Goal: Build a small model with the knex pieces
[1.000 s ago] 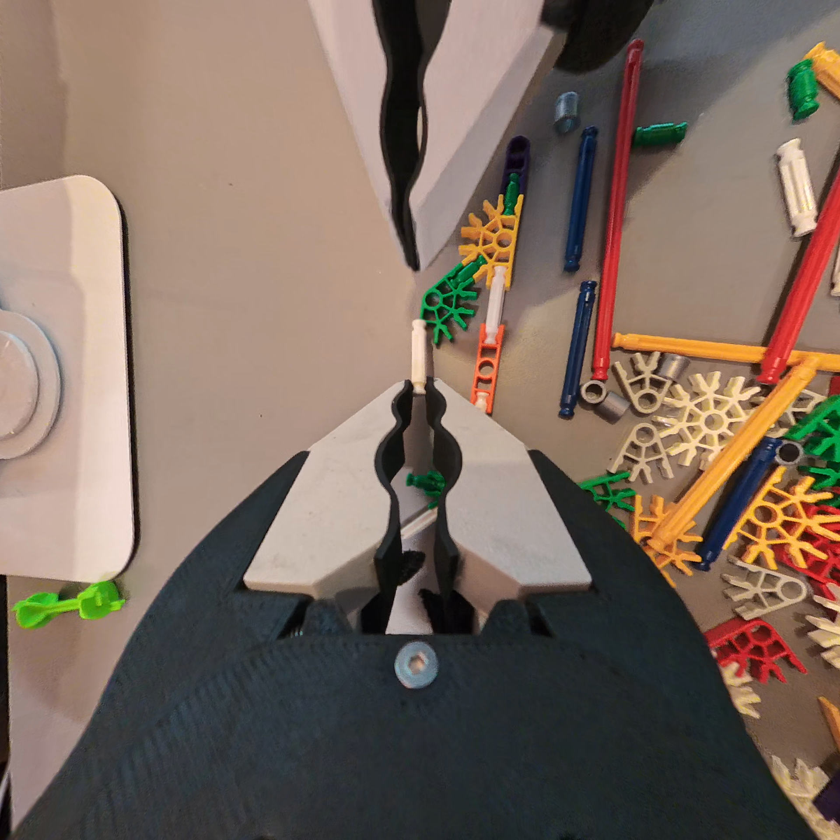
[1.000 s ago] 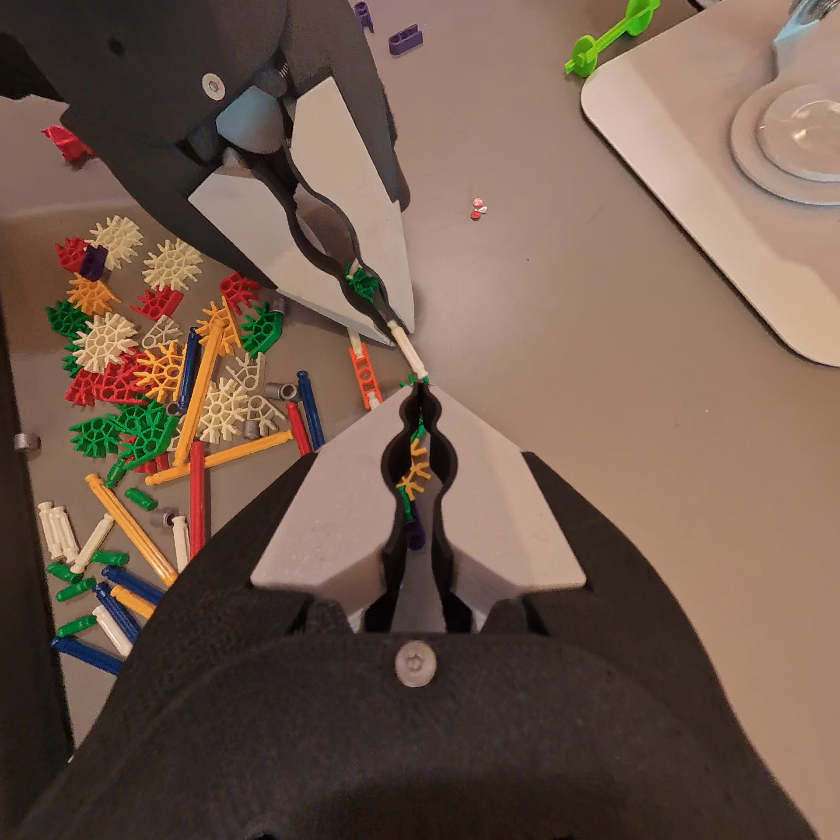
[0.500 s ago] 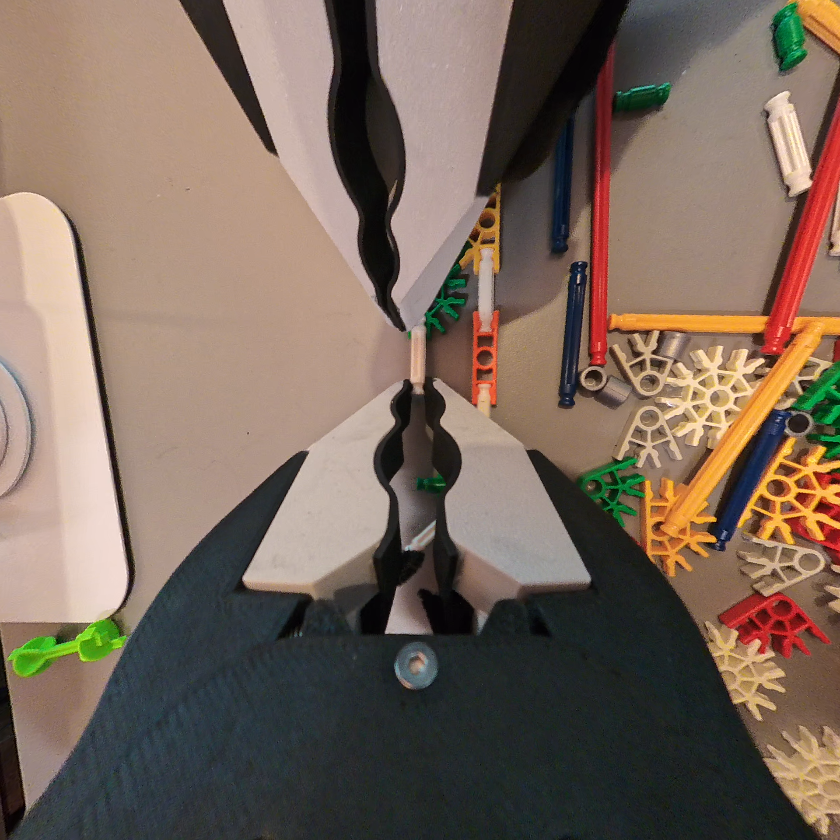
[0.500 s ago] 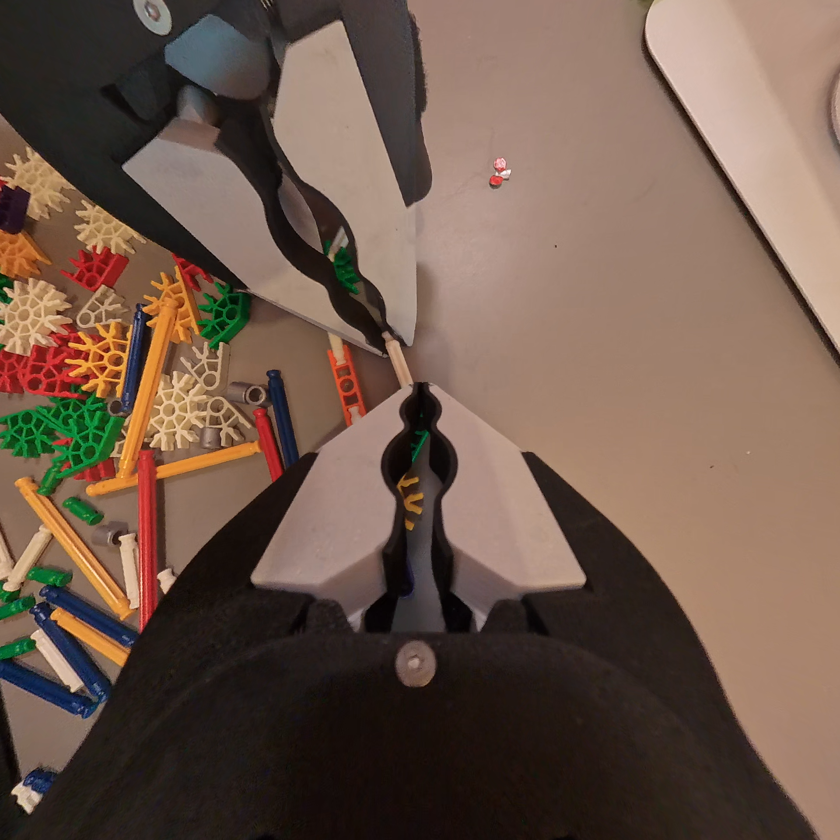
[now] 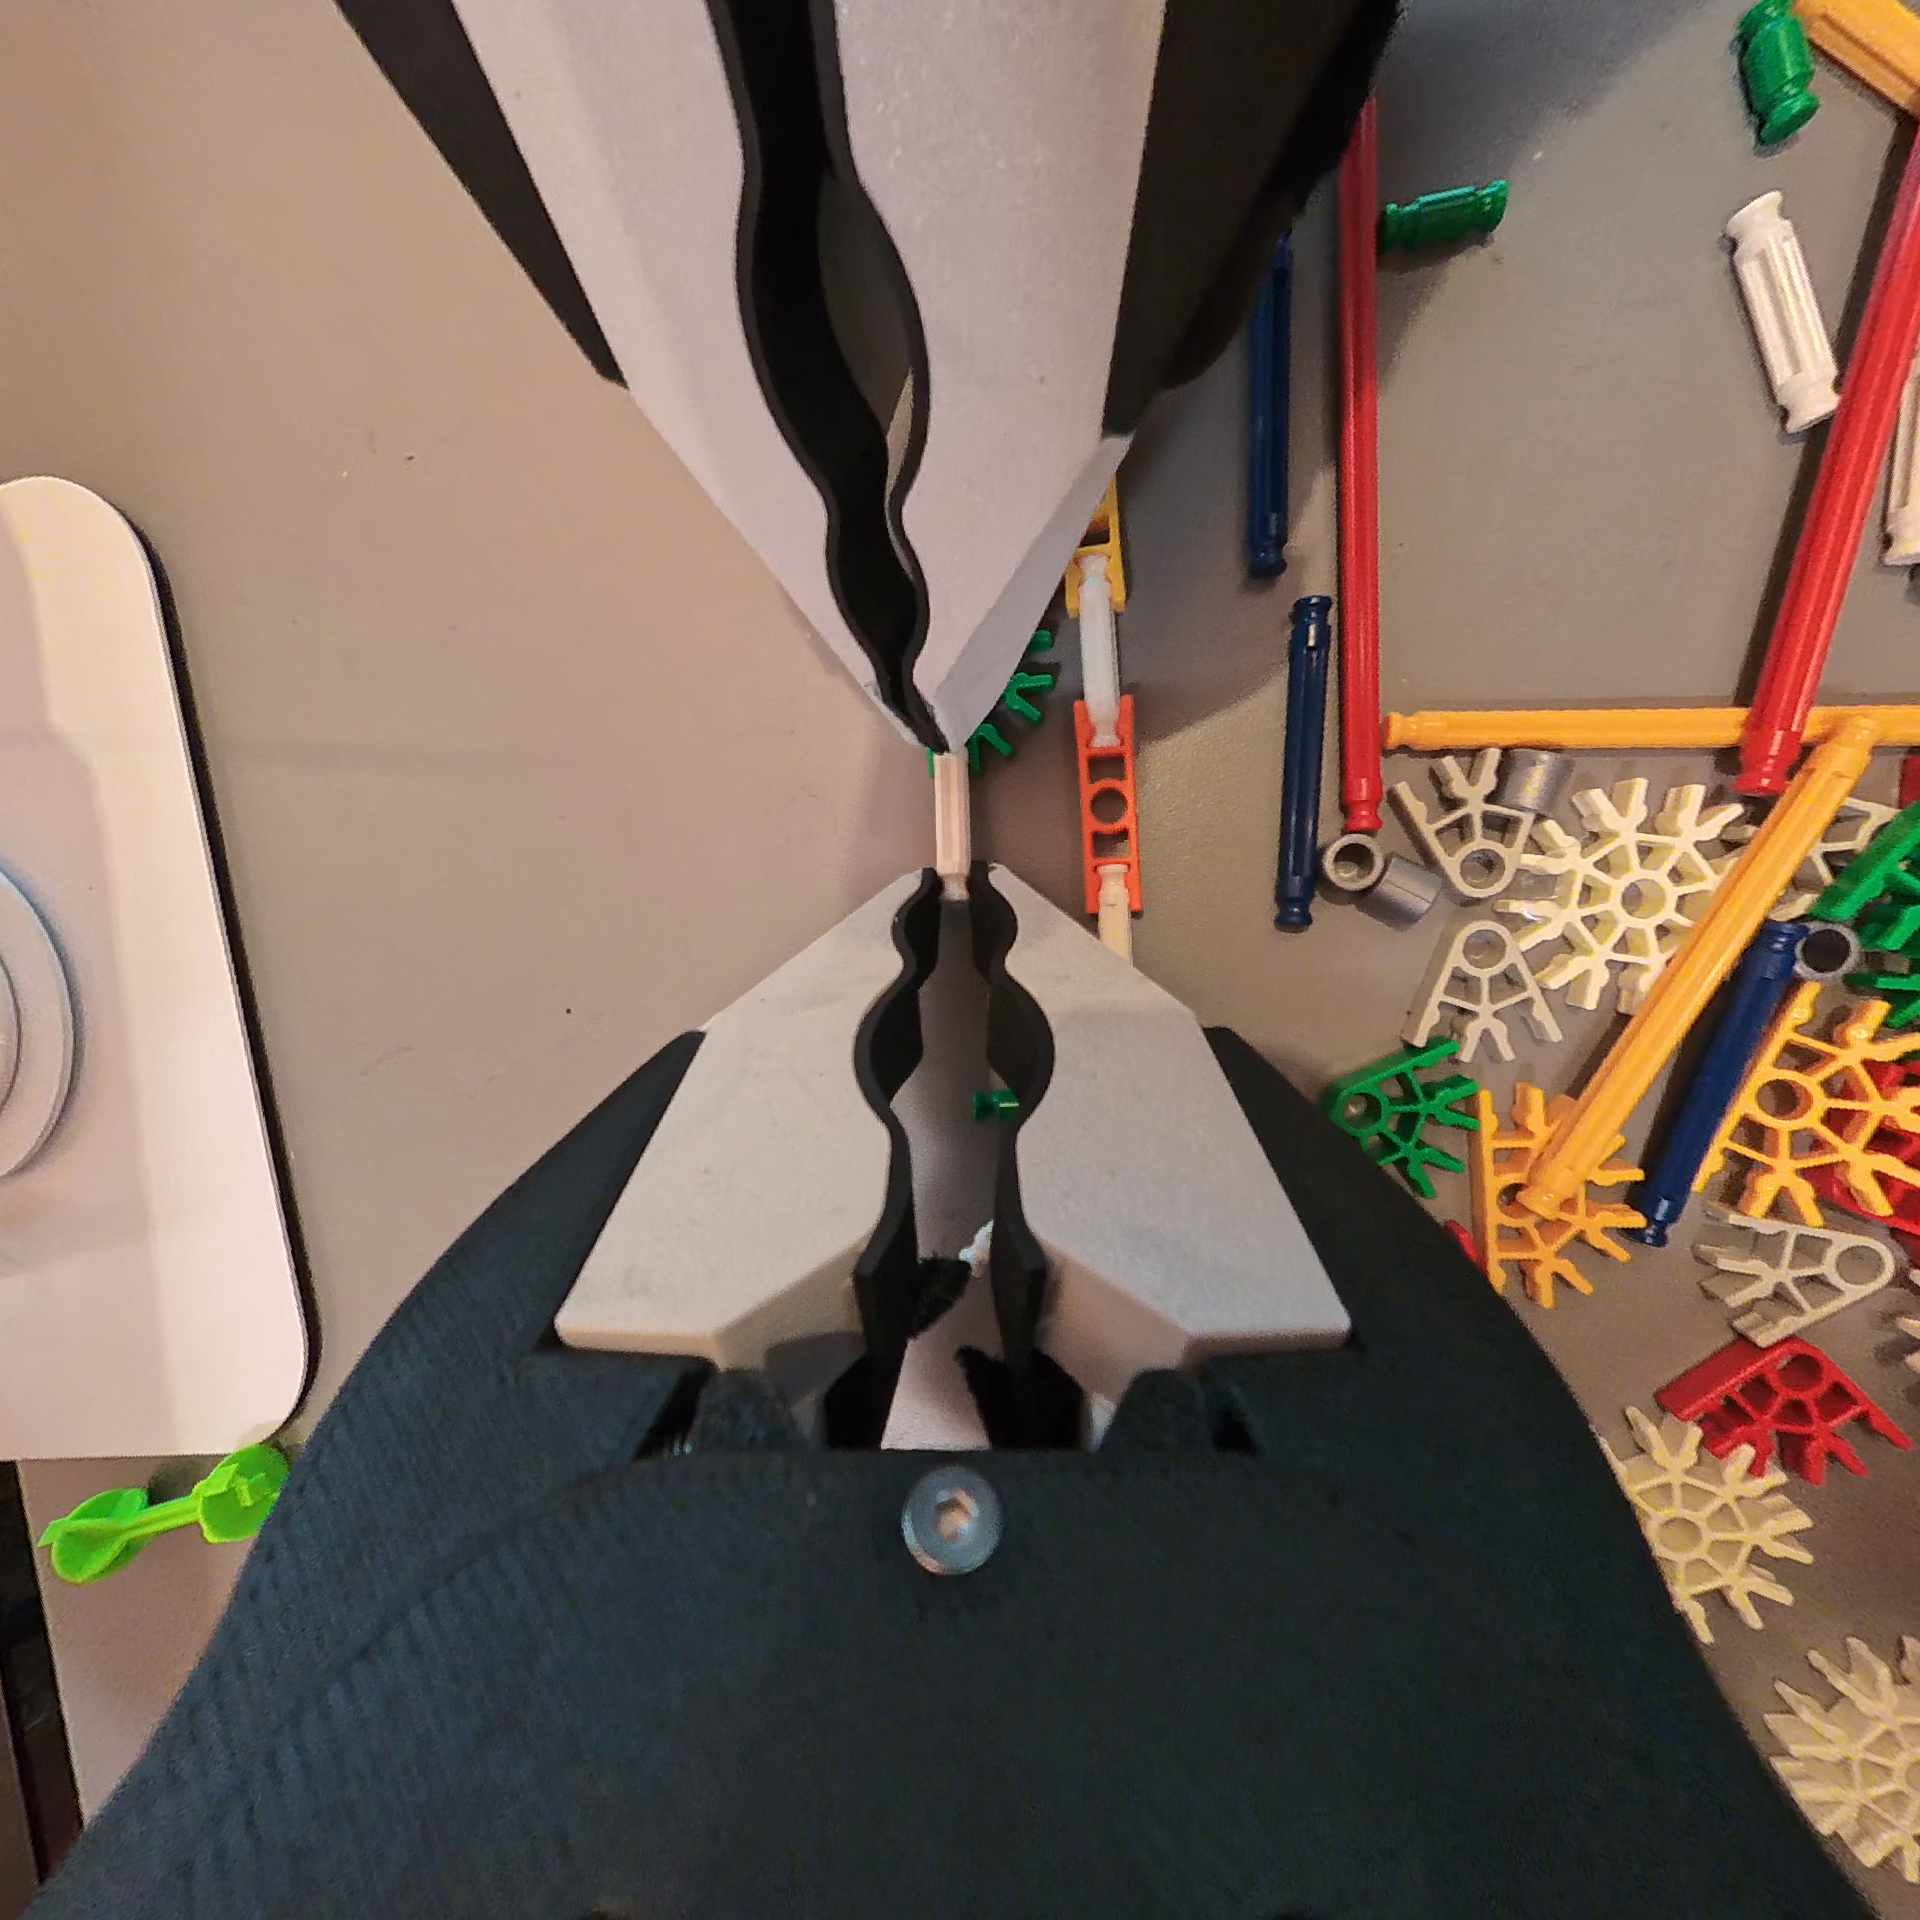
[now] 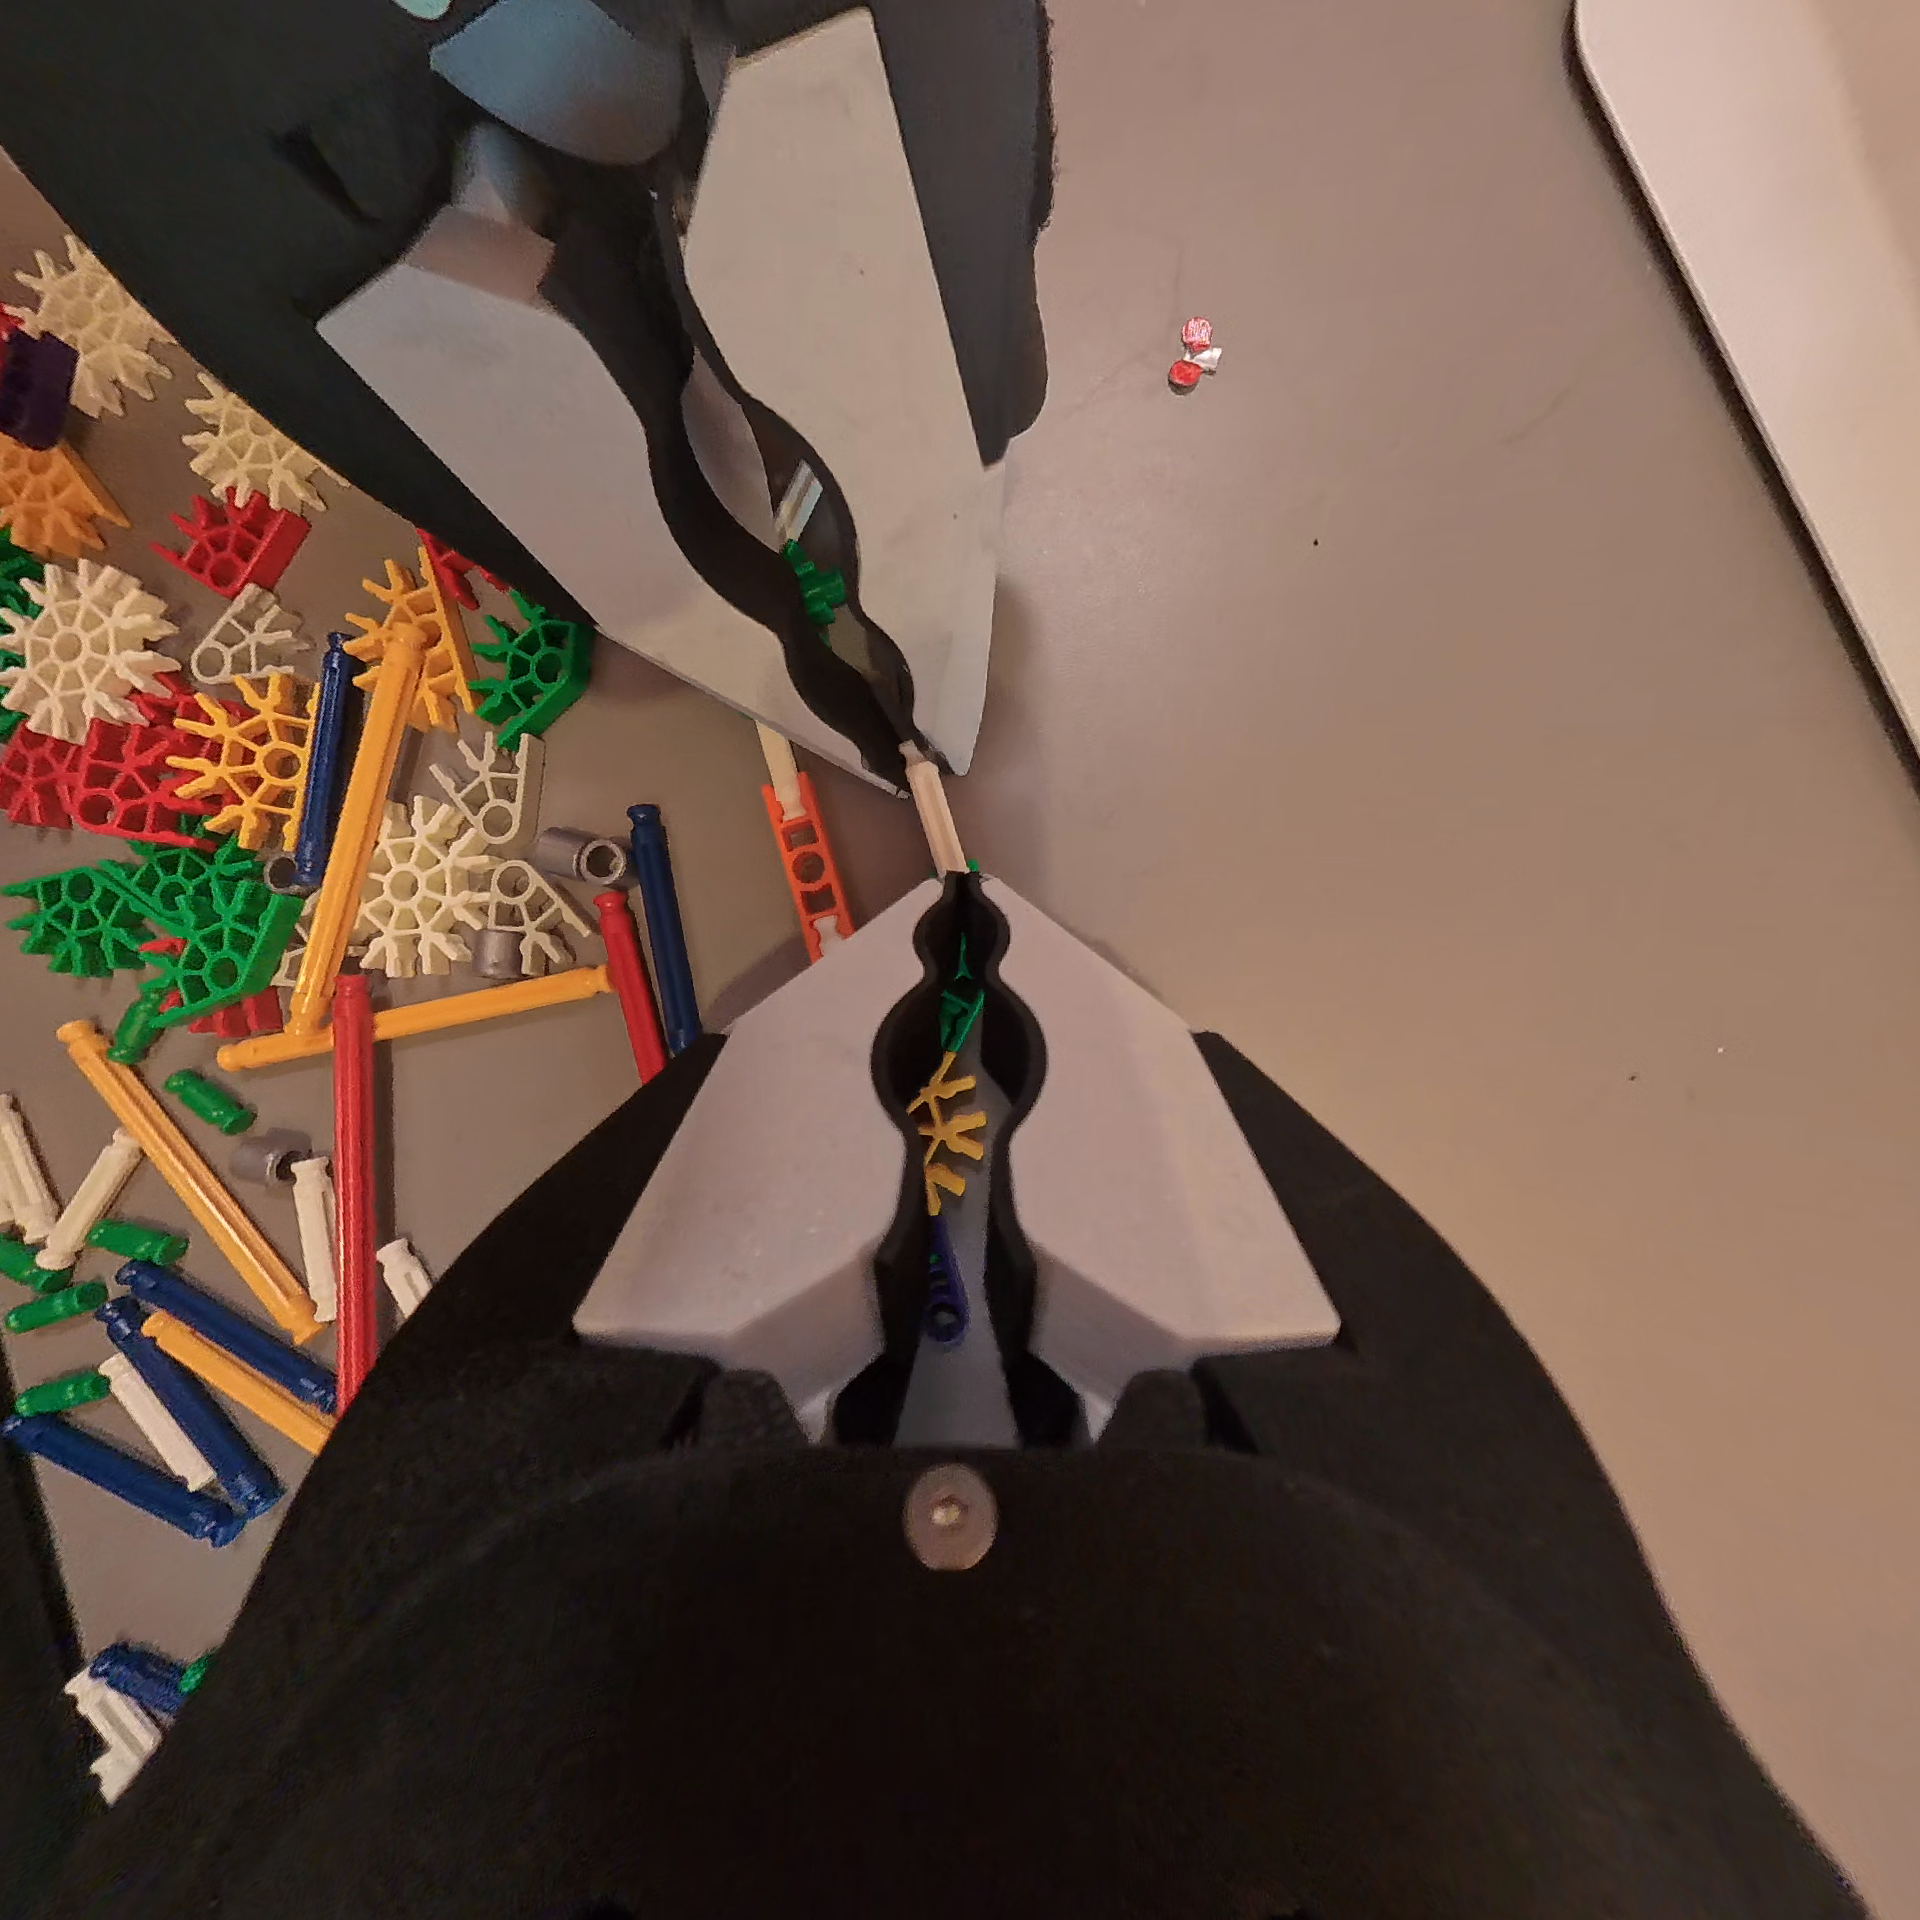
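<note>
My left gripper (image 5: pixel 951 894) is shut on a short white rod (image 5: pixel 951 821) that sticks out past its tips; a small green piece (image 5: pixel 995 1103) shows deeper between the jaws. My right gripper (image 6: pixel 961 883) is shut on a joined piece: a green connector (image 6: pixel 961 1003), a yellow connector (image 6: pixel 945 1127) and a blue part (image 6: pixel 943 1288). The two grippers face tip to tip above the grey table. The white rod (image 6: pixel 935 816) spans the small gap from the left gripper (image 6: pixel 914 753) to the right gripper (image 5: pixel 930 727), its far end at the green connector's edge.
A pile of coloured rods and connectors (image 5: pixel 1662 987) lies to the right in the left wrist view and on the left in the right wrist view (image 6: pixel 312 831). An orange connector (image 5: pixel 1107 805) lies just beside the tips. A white rounded base (image 5: pixel 135 935), a lime piece (image 5: pixel 166 1512) and a small red scrap (image 6: pixel 1195 353) lie on the other side. The tips of both grippers are at nearly the same place. The small red scrap (image 6: pixel 1195 353) lies around 10 cm away from my left fingertips.
The two grippers have come together tip to tip. The white rod's free end now reaches the right gripper's tip, where a second ago there was a gap.
</note>
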`<move>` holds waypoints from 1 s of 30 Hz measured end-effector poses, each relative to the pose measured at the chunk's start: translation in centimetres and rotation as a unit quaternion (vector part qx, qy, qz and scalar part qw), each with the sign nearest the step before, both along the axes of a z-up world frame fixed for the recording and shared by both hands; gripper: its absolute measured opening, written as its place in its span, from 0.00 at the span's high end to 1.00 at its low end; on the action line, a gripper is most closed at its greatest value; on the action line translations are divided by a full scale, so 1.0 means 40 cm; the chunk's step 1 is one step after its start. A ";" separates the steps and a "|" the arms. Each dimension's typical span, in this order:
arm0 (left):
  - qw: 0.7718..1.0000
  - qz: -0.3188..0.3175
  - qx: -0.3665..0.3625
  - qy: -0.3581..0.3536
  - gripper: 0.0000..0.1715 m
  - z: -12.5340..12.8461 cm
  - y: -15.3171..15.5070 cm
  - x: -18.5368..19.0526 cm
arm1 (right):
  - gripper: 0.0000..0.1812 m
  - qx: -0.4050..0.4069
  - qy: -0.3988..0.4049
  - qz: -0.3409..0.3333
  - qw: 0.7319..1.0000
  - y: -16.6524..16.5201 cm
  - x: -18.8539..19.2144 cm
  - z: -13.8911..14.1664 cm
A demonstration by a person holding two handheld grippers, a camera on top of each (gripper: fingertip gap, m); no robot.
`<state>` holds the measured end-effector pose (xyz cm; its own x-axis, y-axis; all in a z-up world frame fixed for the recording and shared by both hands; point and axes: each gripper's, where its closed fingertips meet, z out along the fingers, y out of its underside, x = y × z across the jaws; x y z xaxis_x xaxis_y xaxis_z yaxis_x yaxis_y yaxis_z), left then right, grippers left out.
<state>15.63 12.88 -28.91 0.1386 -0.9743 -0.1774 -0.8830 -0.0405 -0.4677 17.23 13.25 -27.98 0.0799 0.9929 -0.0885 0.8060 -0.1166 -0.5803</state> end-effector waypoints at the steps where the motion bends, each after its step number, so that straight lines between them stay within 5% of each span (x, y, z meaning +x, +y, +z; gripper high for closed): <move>1: 1.000 0.000 0.000 0.000 0.98 0.000 0.000 0.000 | 1.00 -0.002 -0.003 0.000 1.000 0.000 0.000 -0.001; 21: 0.999 -0.016 0.032 0.021 0.99 -0.001 -0.003 -0.001 | 1.00 -0.073 -0.100 0.008 0.992 -0.004 0.005 -0.006; 30: 0.999 0.028 -0.003 -0.030 0.98 0.001 -0.008 0.002 | 1.00 -0.072 -0.131 0.014 0.989 -0.004 0.004 -0.008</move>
<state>15.70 12.58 -28.86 0.2037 -0.9655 -0.1623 -0.8499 -0.0920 -0.5188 17.39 13.10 -28.32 0.0921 0.9734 -0.2096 0.9302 -0.1592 -0.3308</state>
